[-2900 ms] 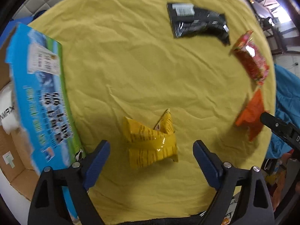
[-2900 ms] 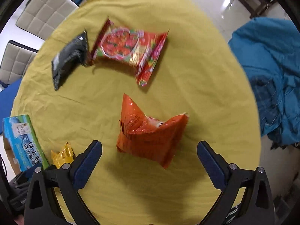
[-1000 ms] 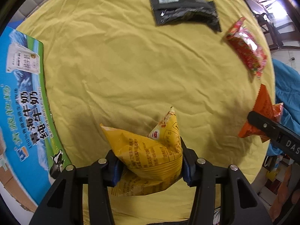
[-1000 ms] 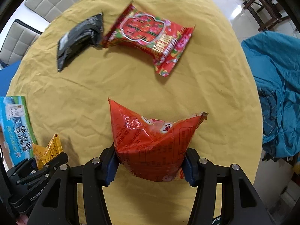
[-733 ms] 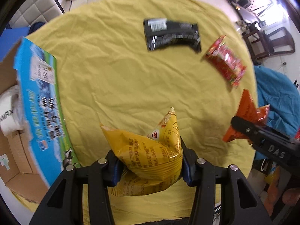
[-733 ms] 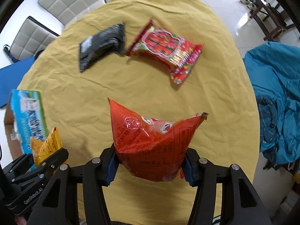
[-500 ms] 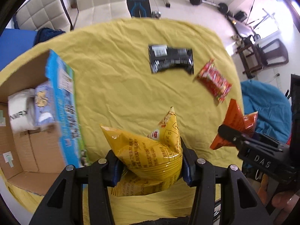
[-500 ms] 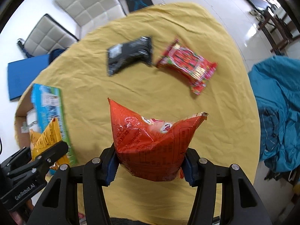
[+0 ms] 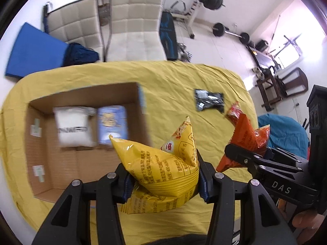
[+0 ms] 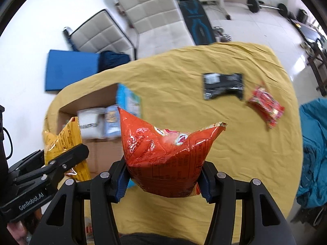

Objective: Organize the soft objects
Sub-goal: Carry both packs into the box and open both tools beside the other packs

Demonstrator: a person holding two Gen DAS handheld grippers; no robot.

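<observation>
From the left wrist camera, the left gripper (image 9: 163,180) is clamped hard on a yellow snack bag (image 9: 163,163), its blue pads pressing in on both sides, the bag crumpled up between them at about 6 o'clock. At 3 o'clock the right gripper (image 9: 241,159) comes in holding an orange bag (image 9: 247,138). On the yellow cloth (image 9: 167,81) sits one open cardboard box (image 9: 81,159) at 9 o'clock with two packs inside, one white pack (image 9: 73,129) and one blue pack (image 9: 112,126). One black packet (image 9: 208,100) lies at 2 o'clock.

From the right wrist camera, the right gripper (image 10: 164,180) stands slightly wider, shut on the orange bag (image 10: 165,159). One black packet (image 10: 222,85) and one red packet (image 10: 265,104) lie side by side at 1 to 2 o'clock. The yellow snack bag (image 10: 63,138) hangs at 9 o'clock over the box (image 10: 98,155). Two white chairs (image 10: 151,10) stand beyond the table.
</observation>
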